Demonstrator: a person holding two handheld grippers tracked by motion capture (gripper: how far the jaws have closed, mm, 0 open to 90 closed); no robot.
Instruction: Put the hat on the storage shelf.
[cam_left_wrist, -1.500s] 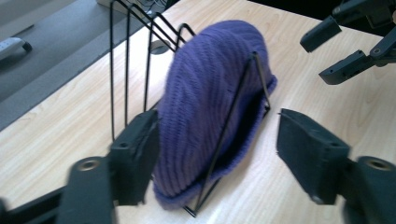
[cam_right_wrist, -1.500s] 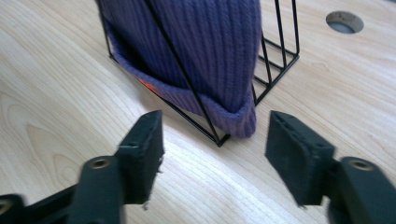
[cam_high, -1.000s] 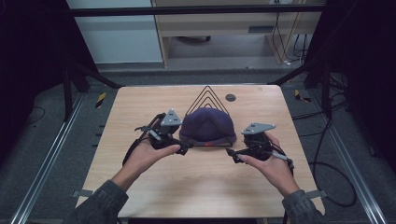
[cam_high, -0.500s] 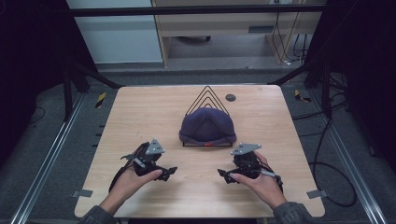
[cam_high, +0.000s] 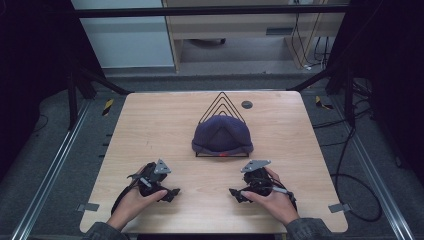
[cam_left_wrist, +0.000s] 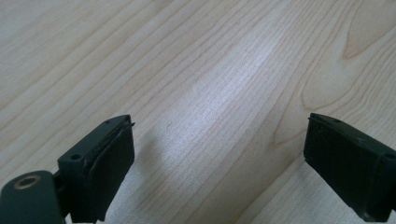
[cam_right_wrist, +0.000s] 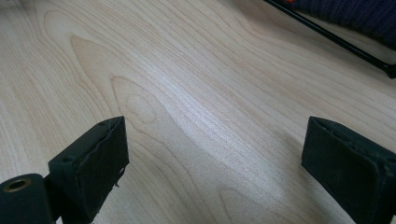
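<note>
A dark blue knitted hat (cam_high: 222, 134) hangs over a black wire stand (cam_high: 220, 102) of nested triangles at the middle of the wooden table (cam_high: 150, 125). The stand's base bar (cam_right_wrist: 336, 42) and a bit of the hat (cam_right_wrist: 355, 14) cross the top right of the right gripper view. My left gripper (cam_high: 170, 192) rests near the front edge at the left, held by a hand, and in its own view (cam_left_wrist: 219, 163) the jaws stand wide apart over bare wood. My right gripper (cam_high: 235, 194) sits at the front right, also open (cam_right_wrist: 215, 172), with nothing between its jaws.
A small dark round disc (cam_high: 246, 104) lies on the table behind the stand to the right. Metal rails (cam_high: 50, 170) run along both sides of the table, and cables (cam_high: 350, 150) trail on the floor at the right.
Both grippers have drawn back from the hat's sides toward the table's front edge. The hat stays draped on the stand.
</note>
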